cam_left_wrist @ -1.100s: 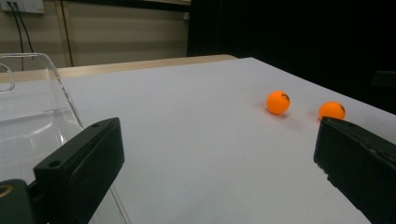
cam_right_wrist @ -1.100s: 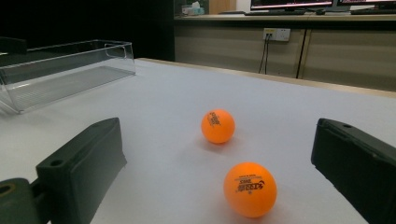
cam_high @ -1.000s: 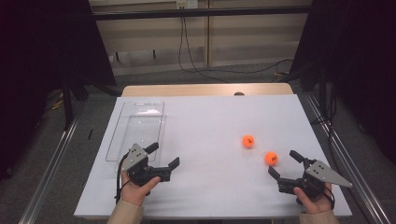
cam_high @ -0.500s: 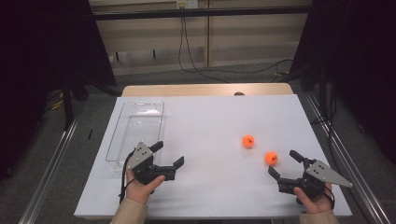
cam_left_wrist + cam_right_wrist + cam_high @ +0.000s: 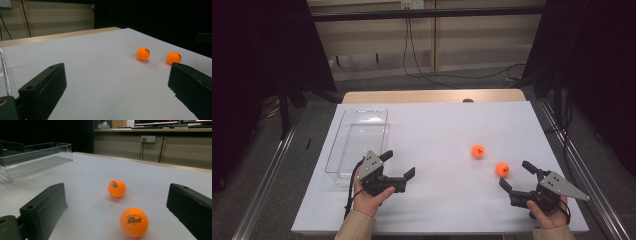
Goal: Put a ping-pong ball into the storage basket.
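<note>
so the left gripper (image 5: 397, 166) has slid a little right across the bench (image 5: 437, 130), away from the clear tray (image 5: 357, 135), jaws spread and empty. right gripper (image 5: 518, 175), jaws wide too, waits just behind the nearer orange ball (image 5: 502, 169); the other ball (image 5: 478, 151) sits beyond.

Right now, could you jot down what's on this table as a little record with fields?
surface: white table
near ball: orange table-tennis ball, just ahead of the right gripper
far ball: second orange ball, apart from the first
container: clear plastic tray, empty, on the left
left gripper: open, beside the tray, aimed at the balls
right gripper: open, holding nothing
</note>
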Demonstrator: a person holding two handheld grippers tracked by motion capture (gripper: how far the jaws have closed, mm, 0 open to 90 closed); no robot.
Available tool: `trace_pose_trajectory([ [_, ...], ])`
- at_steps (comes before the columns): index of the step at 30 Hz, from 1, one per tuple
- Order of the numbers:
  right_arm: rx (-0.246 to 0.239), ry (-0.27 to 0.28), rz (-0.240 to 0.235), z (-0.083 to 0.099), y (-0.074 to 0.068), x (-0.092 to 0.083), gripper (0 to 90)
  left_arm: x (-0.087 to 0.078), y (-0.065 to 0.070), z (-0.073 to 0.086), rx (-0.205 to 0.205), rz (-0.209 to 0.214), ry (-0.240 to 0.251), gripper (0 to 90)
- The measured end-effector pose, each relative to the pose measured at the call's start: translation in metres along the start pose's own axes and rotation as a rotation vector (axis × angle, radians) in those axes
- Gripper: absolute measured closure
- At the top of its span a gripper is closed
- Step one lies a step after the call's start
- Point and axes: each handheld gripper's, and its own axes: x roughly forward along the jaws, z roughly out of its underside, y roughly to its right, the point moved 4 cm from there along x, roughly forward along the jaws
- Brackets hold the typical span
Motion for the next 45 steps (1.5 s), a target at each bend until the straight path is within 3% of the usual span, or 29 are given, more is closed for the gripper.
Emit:
trace_pose_trajectory([
  [45,0.005,0.002,-0.006,-0.001,-0.001,0.001,2.3,0.037,0.020,0.001,0.040,0.053,-0.039,2.1],
])
